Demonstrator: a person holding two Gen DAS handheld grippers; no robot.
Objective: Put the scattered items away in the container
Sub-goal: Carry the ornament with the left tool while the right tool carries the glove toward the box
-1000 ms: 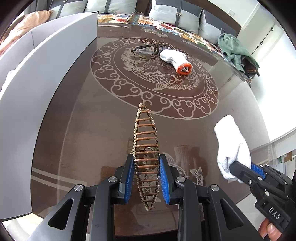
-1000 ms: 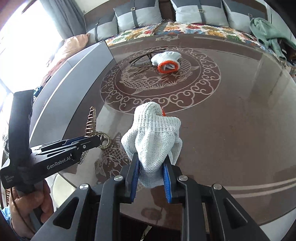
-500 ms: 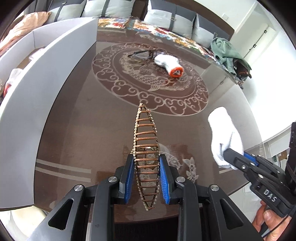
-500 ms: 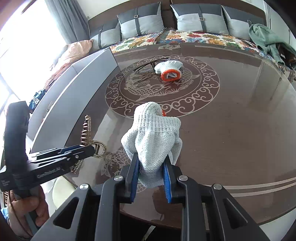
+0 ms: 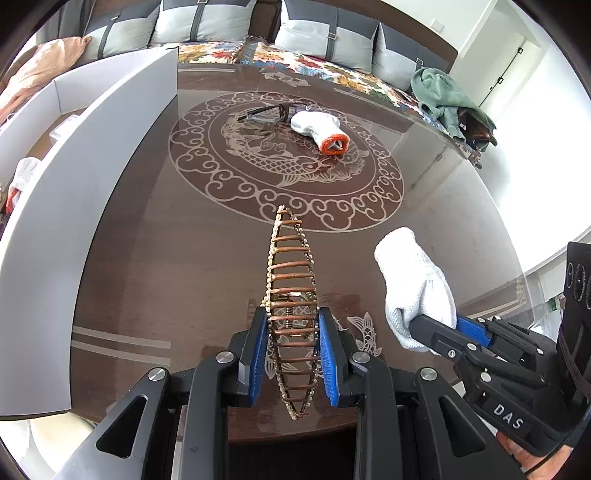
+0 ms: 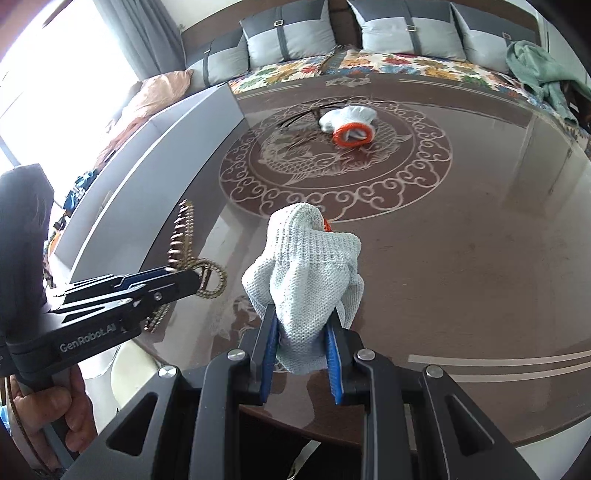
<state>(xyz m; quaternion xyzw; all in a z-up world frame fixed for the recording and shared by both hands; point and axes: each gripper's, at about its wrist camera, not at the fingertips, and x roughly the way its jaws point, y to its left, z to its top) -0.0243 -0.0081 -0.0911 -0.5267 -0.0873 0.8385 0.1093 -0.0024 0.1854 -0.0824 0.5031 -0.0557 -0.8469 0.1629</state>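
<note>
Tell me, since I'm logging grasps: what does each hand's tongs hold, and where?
Left tongs: hair claw clip, near its hinge. Right tongs: white knit glove, bunched lower end.

I see a brown glass worktop point(image 5: 155, 266) with a pale fish-and-cloud medallion point(image 5: 286, 158) etched at its middle and two pale stripes point(image 5: 122, 343) near my edge. Behind it runs a sofa with a floral cover point(image 6: 388, 64) and grey cushions point(image 6: 291, 35). A green cloth point(image 5: 441, 98) is heaped at its right end, a peach one point(image 6: 155, 92) at the left.
</note>
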